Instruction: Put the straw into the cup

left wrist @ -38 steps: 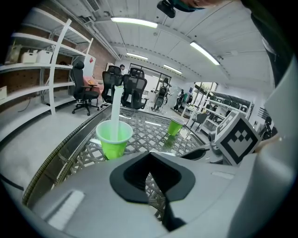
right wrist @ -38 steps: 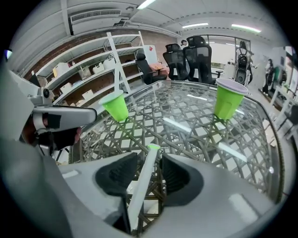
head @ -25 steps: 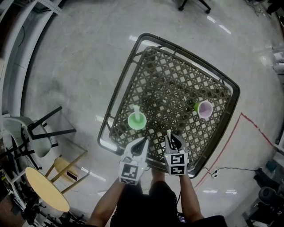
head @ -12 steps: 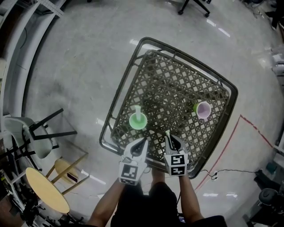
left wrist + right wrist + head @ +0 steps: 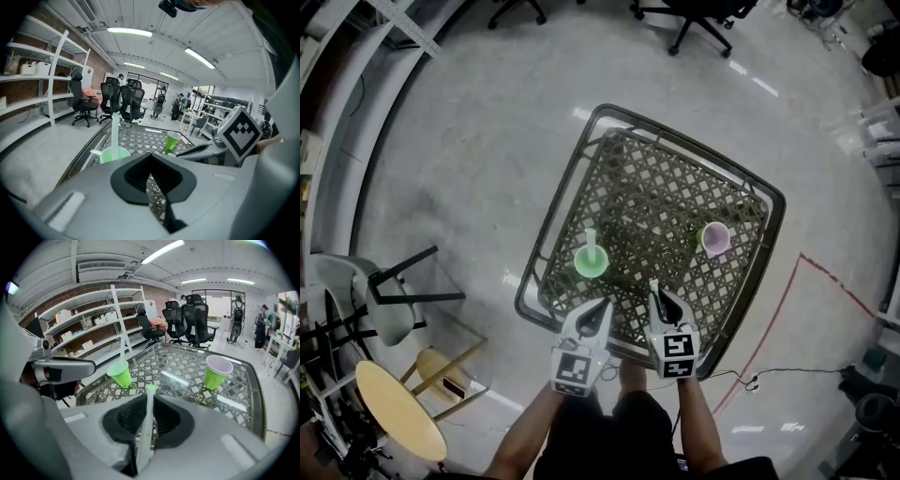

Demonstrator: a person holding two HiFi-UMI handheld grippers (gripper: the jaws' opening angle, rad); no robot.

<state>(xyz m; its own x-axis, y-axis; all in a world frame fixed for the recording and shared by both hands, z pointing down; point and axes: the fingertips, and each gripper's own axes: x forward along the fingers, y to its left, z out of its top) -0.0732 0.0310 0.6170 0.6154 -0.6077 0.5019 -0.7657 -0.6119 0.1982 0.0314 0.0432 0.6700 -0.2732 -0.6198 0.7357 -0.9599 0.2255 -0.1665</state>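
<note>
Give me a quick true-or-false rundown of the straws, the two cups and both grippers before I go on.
1. The right gripper has a straw between its jaws. True; the jaws have just been closing on it.
2. Both cups already hold a straw. False: only the left cup has one standing in it; the right cup is empty.
3. The left gripper is open and carries a cup. False: its jaws are together with nothing between them.
4. Both cups stand upright on the lattice table. True.
5. The held straw's tip is inside the right cup. False: it is well short of that cup.
</note>
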